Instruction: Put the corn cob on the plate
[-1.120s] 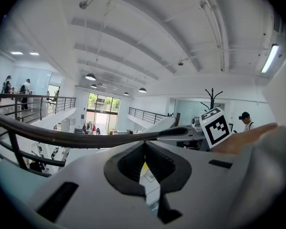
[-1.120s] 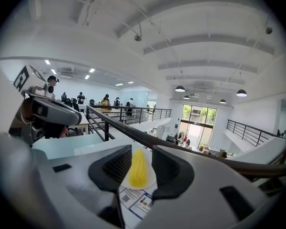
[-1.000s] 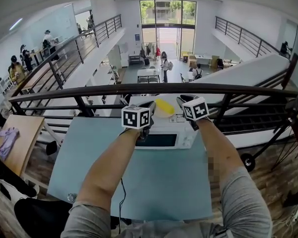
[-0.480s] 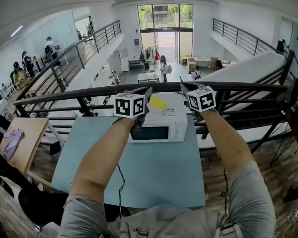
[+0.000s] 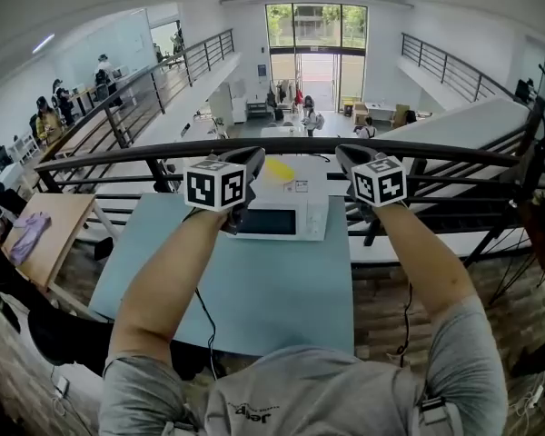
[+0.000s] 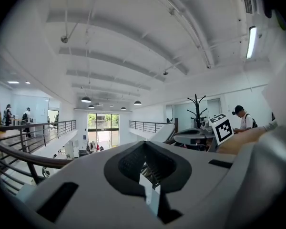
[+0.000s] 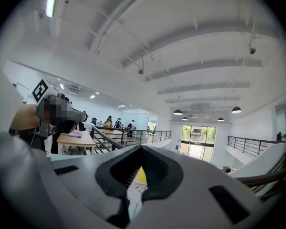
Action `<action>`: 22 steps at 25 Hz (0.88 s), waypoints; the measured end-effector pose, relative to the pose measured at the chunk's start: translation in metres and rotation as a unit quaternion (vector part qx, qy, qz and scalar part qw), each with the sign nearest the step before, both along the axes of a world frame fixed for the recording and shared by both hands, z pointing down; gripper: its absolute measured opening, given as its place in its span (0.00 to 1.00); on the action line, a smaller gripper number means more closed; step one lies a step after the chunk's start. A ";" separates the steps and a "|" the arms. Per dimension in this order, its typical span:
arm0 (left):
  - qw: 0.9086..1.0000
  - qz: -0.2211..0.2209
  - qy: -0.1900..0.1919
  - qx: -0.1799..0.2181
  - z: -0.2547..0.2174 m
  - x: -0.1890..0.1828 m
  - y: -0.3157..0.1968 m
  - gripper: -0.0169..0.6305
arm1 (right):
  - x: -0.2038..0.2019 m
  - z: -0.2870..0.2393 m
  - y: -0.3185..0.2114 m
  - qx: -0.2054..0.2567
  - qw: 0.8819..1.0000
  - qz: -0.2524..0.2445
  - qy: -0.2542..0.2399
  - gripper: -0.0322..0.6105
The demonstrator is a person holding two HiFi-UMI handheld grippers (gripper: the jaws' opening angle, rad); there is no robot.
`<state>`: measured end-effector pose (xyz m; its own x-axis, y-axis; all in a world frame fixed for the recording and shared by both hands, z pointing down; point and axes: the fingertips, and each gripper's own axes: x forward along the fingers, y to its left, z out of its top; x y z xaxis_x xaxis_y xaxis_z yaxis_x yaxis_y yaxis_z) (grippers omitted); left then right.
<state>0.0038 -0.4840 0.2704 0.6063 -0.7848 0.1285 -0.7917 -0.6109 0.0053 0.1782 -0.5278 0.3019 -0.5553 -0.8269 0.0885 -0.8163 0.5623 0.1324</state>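
Note:
A yellow corn cob [image 5: 277, 168] lies on top of the white microwave [image 5: 271, 222]; I cannot make out a plate under it. My left gripper [image 5: 252, 156] is raised above the microwave's left side, jaws together and empty. My right gripper [image 5: 345, 154] hangs level to the right of the microwave, also shut with nothing in it. In the right gripper view a sliver of the yellow cob [image 7: 141, 174] shows through the hollow behind the closed jaws. The left gripper view looks out over the hall, with the right gripper's marker cube [image 6: 222, 128] at its right.
The microwave stands at the far edge of a pale blue table [image 5: 282, 289], with a cable running down its left side. A dark metal railing [image 5: 436, 153] crosses just beyond, above a drop to the lower floor. A wooden table [image 5: 50, 234] stands to the left.
Both grippers have risen and drawn apart, away from the cob. The cob stays on top of the microwave.

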 end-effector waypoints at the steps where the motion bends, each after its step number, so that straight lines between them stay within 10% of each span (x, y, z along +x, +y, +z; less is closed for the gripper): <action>1: 1.000 -0.004 0.001 0.000 -0.001 0.000 0.007 0.05 | 0.004 0.001 0.006 0.000 1.000 -0.003 -0.001 0.08; 22: 0.998 -0.047 0.021 -0.023 0.059 -0.041 0.125 0.05 | 0.041 0.041 0.110 0.005 0.999 -0.051 -0.011 0.08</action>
<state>-0.0376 -0.3590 0.3289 0.5365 -0.8319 0.1418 -0.8437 -0.5327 0.0665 0.2192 -0.4180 0.3425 -0.6389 -0.7662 0.0684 -0.7571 0.6421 0.1210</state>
